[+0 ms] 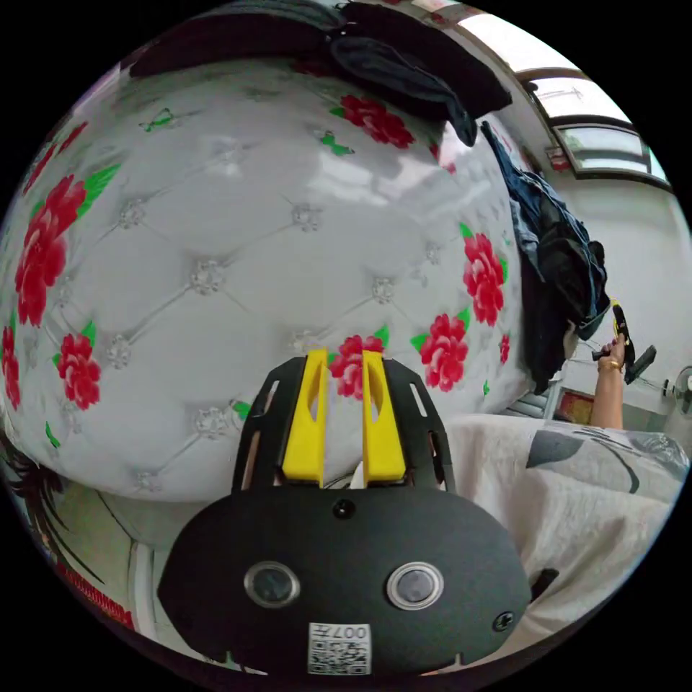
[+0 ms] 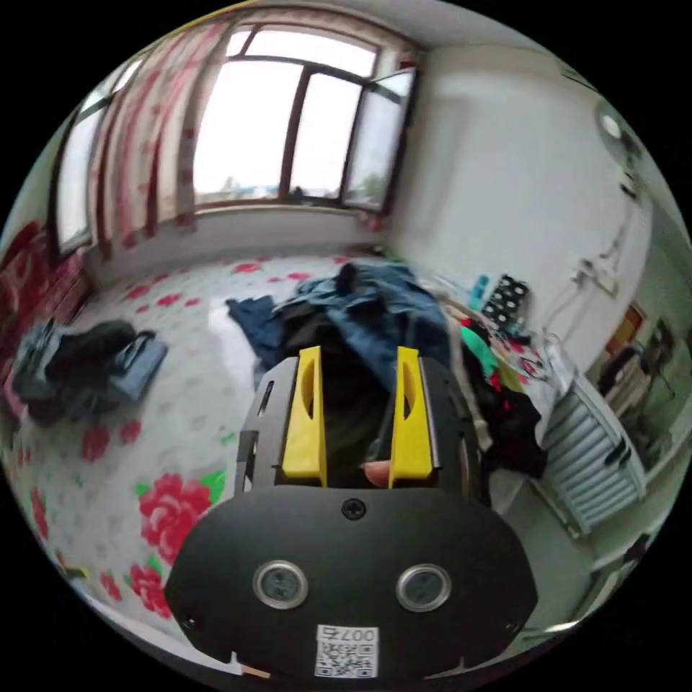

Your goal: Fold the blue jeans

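1 heap of clothes holds the blue jeans (image 2: 389, 306), which lie crumpled on top of darker garments near the far end of the bed (image 2: 209, 346), straight ahead of the right hand-held gripper (image 2: 358, 422). That gripper hangs above the pile with its 2 yellow jaws spread wide apart and nothing between them. In the right gripper view the bed's white cover carries red flowers, a second small pile of dark clothes (image 2: 83, 367) sits well apart to the left, and more coloured garments (image 2: 497, 375) trail off the bed's right edge toward a radiator (image 2: 591, 461). A large window (image 2: 288, 122) with red-patterned curtains stands behind the bed.

The left gripper view looks the other way. There the same heap of denim and dark cloth (image 1: 555, 267) hangs at the right edge of the quilted flowered cover (image 1: 238, 274), and a person's hand (image 1: 614, 353) holds the right gripper just beside it. The left hand-held gripper (image 1: 344, 414) hovers close over the bare quilted cover, well apart from the jeans; its 2 jaws stand near each other with a narrow gap and grip nothing. A dark garment (image 1: 411, 72) lies along the cover's upper edge, and a pale patterned sheet (image 1: 577, 476) spreads at the lower right.
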Demonstrator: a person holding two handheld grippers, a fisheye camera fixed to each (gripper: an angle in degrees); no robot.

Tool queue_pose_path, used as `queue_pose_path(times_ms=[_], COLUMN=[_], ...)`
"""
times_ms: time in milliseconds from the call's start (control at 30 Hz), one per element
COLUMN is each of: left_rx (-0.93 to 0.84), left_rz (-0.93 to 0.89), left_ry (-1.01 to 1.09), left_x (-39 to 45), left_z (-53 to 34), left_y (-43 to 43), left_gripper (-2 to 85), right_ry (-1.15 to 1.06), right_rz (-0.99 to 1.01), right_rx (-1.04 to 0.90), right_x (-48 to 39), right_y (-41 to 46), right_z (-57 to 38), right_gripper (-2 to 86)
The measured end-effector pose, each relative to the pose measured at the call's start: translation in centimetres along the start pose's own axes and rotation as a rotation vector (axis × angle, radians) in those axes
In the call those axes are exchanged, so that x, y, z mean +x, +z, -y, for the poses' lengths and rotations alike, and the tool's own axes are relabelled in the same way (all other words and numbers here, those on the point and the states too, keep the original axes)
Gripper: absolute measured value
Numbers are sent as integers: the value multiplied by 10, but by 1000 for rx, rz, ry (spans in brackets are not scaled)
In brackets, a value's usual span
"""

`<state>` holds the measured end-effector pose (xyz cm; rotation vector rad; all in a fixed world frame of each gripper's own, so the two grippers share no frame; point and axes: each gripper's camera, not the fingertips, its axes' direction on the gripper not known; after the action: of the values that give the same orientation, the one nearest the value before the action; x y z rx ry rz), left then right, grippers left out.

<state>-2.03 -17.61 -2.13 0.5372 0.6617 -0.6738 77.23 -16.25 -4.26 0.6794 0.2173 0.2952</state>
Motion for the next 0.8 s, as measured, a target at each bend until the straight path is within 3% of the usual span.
queue_pose_path(times_ms=[167,267,367,500,633,800], left_rx=[61,79,89,96,147,281], left_rz=[-26,8,45,8,-40,-111], left_ry=[125,167,151,78,21,-32], left_x=[49,64,61,43,32,17], left_z=[-1,-16,-39,-63,-79,-91], left_y=[-14,-22,-25,-27,-39,-72], left_gripper=[75,70,65,64,66,75], right_ry=[45,62,23,-79,-301,-749], right_rz=[27,3,283,759,1035,1518], right_rx=[-360,-300,-56,49,-29,-332], right_x=[36,37,32,4,-78,-250], right_y=[77,54,-13,-80,-115,-171], right_z=[-17,-14,-8,-11,-47,-159], right_gripper=[65,31,15,8,7,13])
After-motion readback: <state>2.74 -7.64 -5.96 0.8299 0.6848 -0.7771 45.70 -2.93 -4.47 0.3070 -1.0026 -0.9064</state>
